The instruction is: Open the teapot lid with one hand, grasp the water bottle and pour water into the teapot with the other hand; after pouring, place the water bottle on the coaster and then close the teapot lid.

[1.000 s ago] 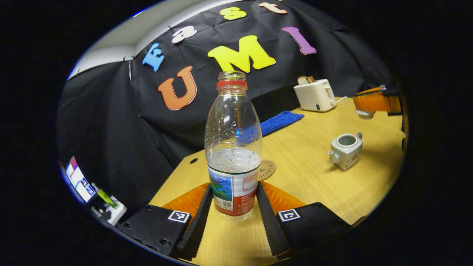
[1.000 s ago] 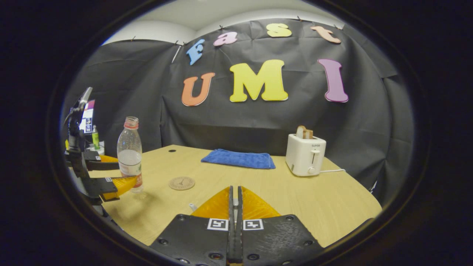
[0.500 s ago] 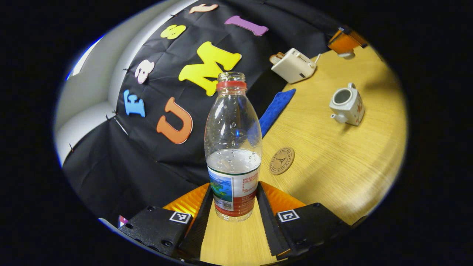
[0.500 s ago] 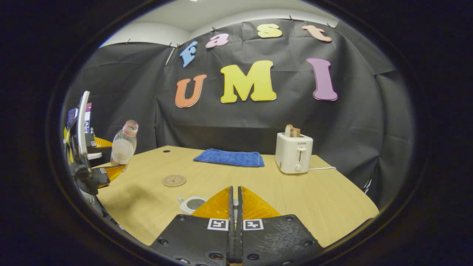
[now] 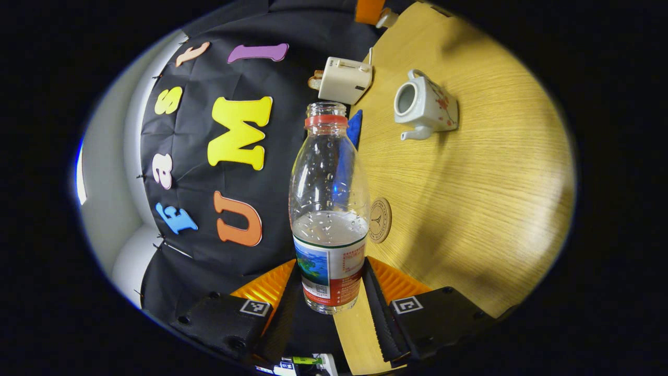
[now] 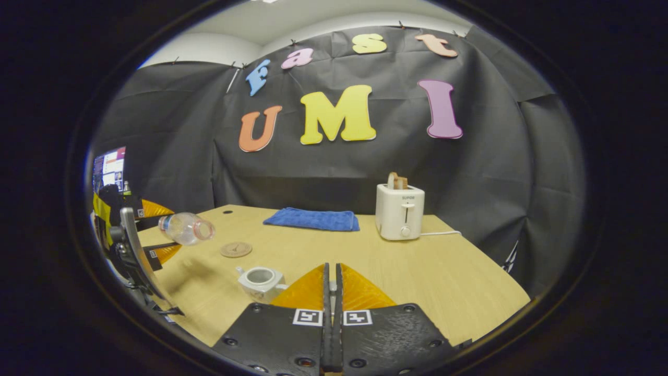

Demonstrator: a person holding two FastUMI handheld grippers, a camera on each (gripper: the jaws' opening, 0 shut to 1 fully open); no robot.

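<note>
On the wooden table [image 6: 417, 271] sit a toaster [image 6: 400, 211] and blue cloth [image 6: 312, 219].

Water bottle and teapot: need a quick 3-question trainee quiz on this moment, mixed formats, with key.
1. True or false: the teapot has its lid on.
2. The water bottle is held by: A) left gripper B) right gripper C) neither.
3. Fill in: in the right gripper view the bottle lies nearly ____, mouth toward the teapot, above the table near the coaster.

Key: 1 false, its opening is bare; 2 A; 3 horizontal.
</note>
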